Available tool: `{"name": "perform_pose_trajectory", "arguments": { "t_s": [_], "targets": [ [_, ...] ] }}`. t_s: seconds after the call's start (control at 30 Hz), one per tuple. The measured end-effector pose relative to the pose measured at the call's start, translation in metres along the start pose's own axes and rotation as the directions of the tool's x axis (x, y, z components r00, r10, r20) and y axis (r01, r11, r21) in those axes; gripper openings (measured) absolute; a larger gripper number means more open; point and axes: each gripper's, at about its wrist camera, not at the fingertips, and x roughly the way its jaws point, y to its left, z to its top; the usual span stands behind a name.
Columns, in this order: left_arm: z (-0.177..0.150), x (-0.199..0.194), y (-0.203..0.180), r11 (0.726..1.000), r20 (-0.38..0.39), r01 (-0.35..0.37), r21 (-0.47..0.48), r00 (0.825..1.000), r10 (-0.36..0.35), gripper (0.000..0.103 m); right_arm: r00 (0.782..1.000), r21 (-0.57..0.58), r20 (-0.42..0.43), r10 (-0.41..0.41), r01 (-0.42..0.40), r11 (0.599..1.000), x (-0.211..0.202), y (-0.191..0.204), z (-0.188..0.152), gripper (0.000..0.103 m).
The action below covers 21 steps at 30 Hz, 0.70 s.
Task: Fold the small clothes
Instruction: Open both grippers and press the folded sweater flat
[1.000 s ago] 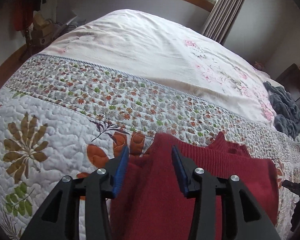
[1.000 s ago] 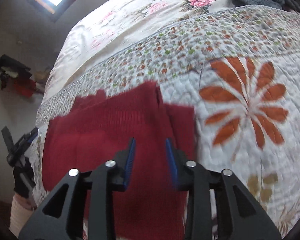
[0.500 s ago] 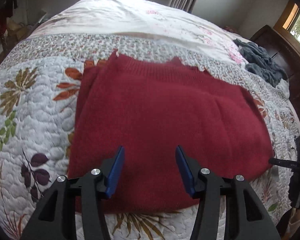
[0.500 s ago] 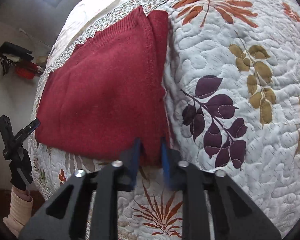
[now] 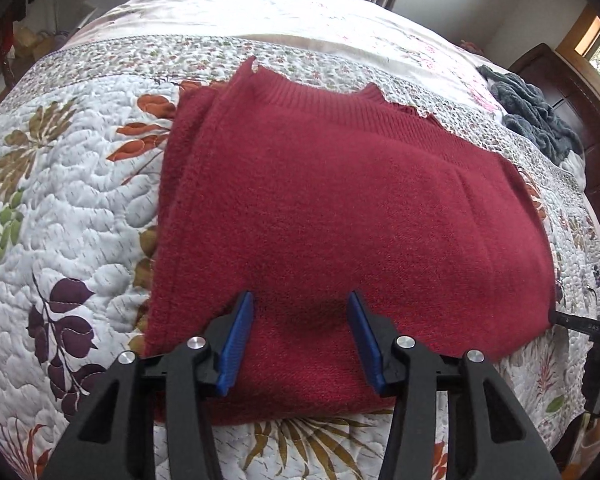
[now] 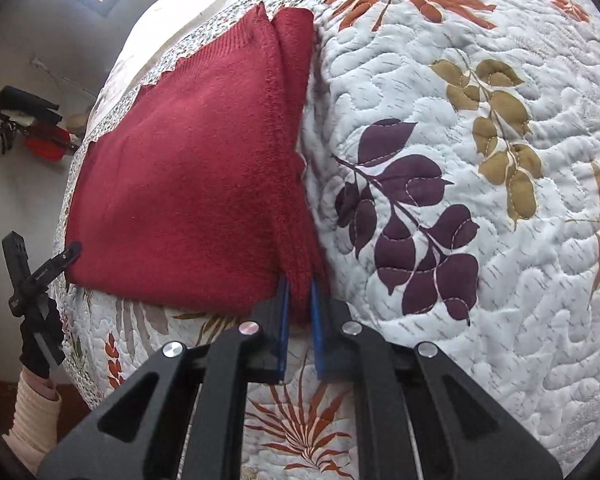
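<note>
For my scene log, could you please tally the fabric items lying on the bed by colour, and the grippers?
Red sweater: 1, its near right corner pinched by the right gripper
Grey-blue bundle: 1, at the bed's far side
Patterned quilt: 1
Grippers: 2, counting the open left gripper
Total: 5

Fuzzy knit red sweater (image 5: 340, 208) lies on matt stitched quilt (image 5: 72, 208), probably cotton.

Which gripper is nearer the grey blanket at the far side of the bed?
Left, though neither is close. The left gripper hangs open over the sweater's near edge, the blanket far ahead to its right. The right gripper pinches the sweater's opposite near corner; no blanket shows there.
</note>
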Motion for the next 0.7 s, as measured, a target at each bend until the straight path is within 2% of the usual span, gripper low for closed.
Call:
{"name": "perform_pose_trajectory", "arguments": {
  "t_s": [0.13, 0.2, 0.23, 0.3, 0.47, 0.7],
  "targets": [
    [0.002, -0.001, -0.003, 1.0, -0.002, -0.013, -0.002, 1.0, 0.013, 0.05, 1.0, -0.009, -0.014, -0.004, 0.004, 1.0, -0.001, 0.004, 0.005, 0.012],
    [0.005, -0.006, -0.01, 0.999, 0.003, -0.034, 0.003, 0.999, 0.034, 0.051, 1.0, -0.007, -0.003, 0.0, 0.0, 1.0, -0.01, 0.007, 0.013, 0.023],
    [0.007, -0.009, -0.015, 0.999, 0.011, -0.038, 0.005, 0.999, 0.038, 0.054, 1.0, -0.011, 0.012, 0.003, -0.003, 1.0, -0.016, 0.009, 0.016, 0.025],
    [0.013, -0.017, -0.028, 1.0, 0.042, -0.025, 0.018, 0.999, 0.024, 0.061, 0.999, -0.026, 0.047, 0.011, -0.009, 1.0, -0.027, 0.015, 0.025, 0.037],
    [0.038, -0.016, -0.053, 1.0, 0.069, 0.002, 0.011, 0.998, -0.003, 0.064, 0.995, -0.013, 0.085, 0.048, -0.047, 0.999, -0.035, 0.019, 0.056, 0.047],
    [0.06, 0.014, -0.072, 1.0, 0.039, -0.011, 0.018, 0.999, 0.011, 0.064, 0.991, 0.077, 0.03, 0.129, -0.131, 0.988, -0.003, -0.003, 0.086, 0.048]
  ]
}}
